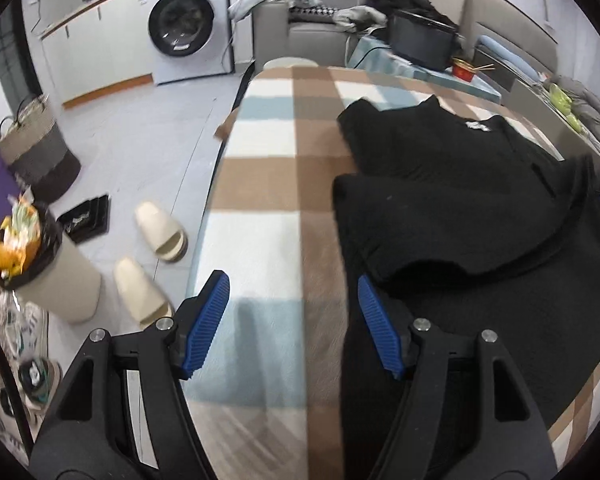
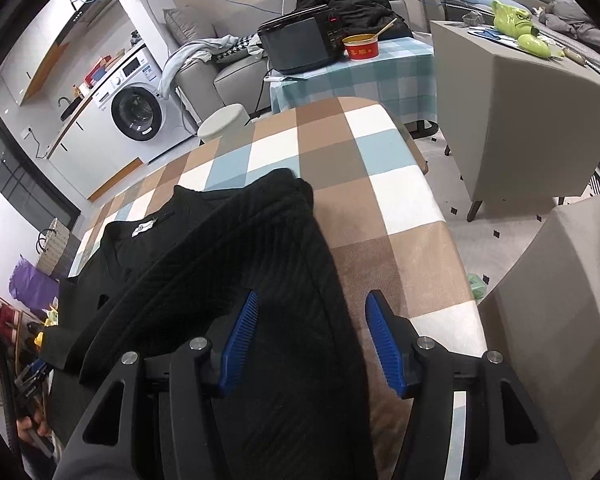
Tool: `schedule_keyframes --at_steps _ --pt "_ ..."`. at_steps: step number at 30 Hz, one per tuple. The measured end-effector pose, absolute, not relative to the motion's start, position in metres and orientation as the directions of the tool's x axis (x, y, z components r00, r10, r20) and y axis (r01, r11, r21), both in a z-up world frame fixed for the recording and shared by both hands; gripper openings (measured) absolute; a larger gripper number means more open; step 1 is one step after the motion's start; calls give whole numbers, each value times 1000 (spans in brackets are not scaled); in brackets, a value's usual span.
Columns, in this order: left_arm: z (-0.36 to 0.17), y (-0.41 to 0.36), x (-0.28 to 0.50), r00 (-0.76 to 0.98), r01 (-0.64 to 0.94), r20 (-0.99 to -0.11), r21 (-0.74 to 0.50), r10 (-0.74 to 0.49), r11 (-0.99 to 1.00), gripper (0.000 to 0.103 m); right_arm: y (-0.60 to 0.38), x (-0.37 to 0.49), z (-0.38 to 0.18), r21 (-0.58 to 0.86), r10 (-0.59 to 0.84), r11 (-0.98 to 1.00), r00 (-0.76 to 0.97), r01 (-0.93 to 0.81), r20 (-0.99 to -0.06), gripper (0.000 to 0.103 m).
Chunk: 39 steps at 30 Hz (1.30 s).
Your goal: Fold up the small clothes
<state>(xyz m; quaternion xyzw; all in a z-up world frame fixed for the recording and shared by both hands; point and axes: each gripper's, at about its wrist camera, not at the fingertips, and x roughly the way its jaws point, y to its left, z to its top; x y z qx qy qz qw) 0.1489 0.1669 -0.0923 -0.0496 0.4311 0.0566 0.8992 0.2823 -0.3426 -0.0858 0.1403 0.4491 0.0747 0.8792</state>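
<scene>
While the black garment (image 2: 220, 264) lies partly folded along the checked table's (image 2: 396, 208) near edge, both the left gripper (image 1: 294, 324) and right gripper (image 2: 312, 344) hang unclenched and empty over its side edges, probably lining up another fold.

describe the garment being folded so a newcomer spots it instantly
Start at the checked blanket of brown, white and pale blue squares covering the table. On it lies a black ribbed garment, partly folded. A small white neck label marks it; nothing else rests on the blanket.

black garment (image 1: 460, 208) lower hem cut off by frame, slippers (image 1: 156, 264) motion-blurred
</scene>
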Motion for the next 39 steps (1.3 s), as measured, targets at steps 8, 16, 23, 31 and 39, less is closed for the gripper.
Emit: schedule_keyframes --at_steps 8,16,23,31,39 --pt "-70 189 201 719 -190 -694 -240 -31 952 65 -342 286 -83 338 275 941 592 -4 -758 61" --pt "-71 207 213 718 -230 -695 -275 -28 934 65 -350 286 -88 332 258 943 579 24 -774 61" --pt "-74 183 205 699 -120 -708 -251 -97 960 70 -356 288 -90 314 240 949 569 33 -786 61" --pt "-73 146 233 677 -24 -726 -181 -117 983 70 -332 299 -94 324 308 944 519 -61 -797 63" --pt "-89 183 263 650 -225 -757 -283 -73 932 70 -337 319 -99 350 277 936 550 31 -788 66"
